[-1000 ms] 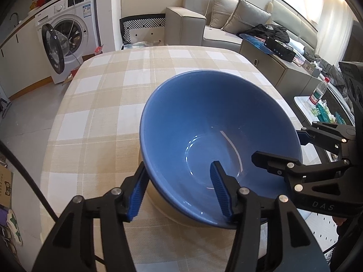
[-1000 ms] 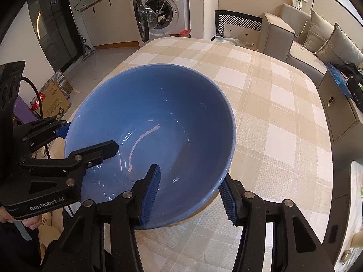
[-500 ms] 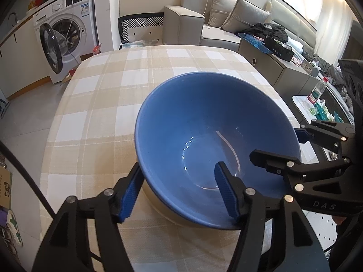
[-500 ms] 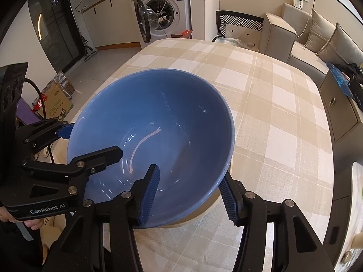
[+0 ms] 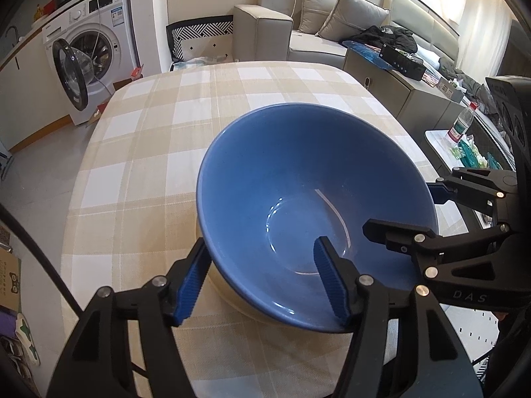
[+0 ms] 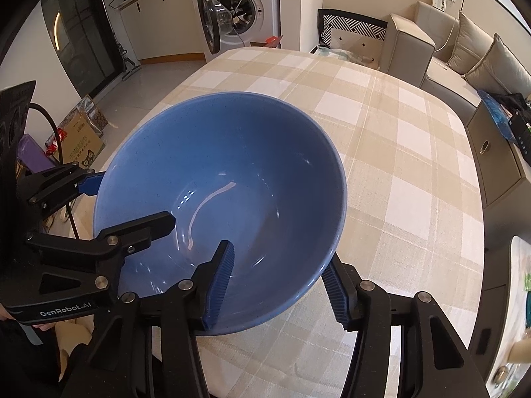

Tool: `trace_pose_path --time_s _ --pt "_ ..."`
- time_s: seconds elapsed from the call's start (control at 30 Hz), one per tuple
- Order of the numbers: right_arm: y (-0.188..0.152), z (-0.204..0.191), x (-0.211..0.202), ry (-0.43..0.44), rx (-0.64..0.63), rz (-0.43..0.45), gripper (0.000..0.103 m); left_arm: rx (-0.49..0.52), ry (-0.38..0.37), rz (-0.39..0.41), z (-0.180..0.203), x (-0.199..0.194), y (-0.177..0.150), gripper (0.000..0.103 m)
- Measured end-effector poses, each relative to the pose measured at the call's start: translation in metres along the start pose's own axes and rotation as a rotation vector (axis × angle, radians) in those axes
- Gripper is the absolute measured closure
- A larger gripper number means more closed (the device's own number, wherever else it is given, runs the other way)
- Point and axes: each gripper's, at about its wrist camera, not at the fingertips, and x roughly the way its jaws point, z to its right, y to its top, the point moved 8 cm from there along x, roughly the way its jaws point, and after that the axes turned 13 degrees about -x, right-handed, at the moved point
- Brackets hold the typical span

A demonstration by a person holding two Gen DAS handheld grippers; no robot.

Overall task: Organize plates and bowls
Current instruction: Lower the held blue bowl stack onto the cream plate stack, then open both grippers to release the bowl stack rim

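A large blue bowl (image 5: 298, 179) (image 6: 239, 172) sits on something cream-coloured (image 5: 229, 295) on the checked tablecloth; only its edge shows under the bowl. My left gripper (image 5: 262, 282) is open, one finger outside the near rim and one inside the bowl, straddling the rim without pinching it. My right gripper (image 6: 278, 282) is open the same way on the opposite side of the rim. Each gripper shows in the other's view, the right one (image 5: 415, 212) and the left one (image 6: 116, 199).
The checked tablecloth (image 5: 159, 152) (image 6: 398, 172) covers the table, whose edges fall off near both grippers. A washing machine (image 5: 89, 63) with its door open, a sofa (image 5: 318, 30) and a side cabinet (image 5: 398, 93) stand beyond the table.
Both grippers' jaws have opened wider around the rim. The bowl has dropped from a tilted, raised pose to a lower, more level one.
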Motion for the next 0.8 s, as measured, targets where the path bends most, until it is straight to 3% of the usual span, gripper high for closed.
trace_pose_path --time_s 0.33,0.43,0.73,0.8 --pt "0.001 0.002 0.000 0.015 0.011 0.011 0.047 -0.011 -0.029 0.005 -0.003 -0.002 0.003 0.038" --pt "0.003 0.003 -0.006 0.012 0.010 0.032 0.040 -0.011 -0.038 0.016 -0.004 -0.006 0.005 0.037" --pt "0.006 0.007 -0.020 -0.004 0.008 0.072 0.030 -0.012 -0.060 0.059 -0.006 -0.017 0.008 0.022" --pt "0.006 0.007 -0.024 -0.006 0.007 0.083 0.025 -0.013 -0.059 0.073 -0.007 -0.021 0.008 0.012"
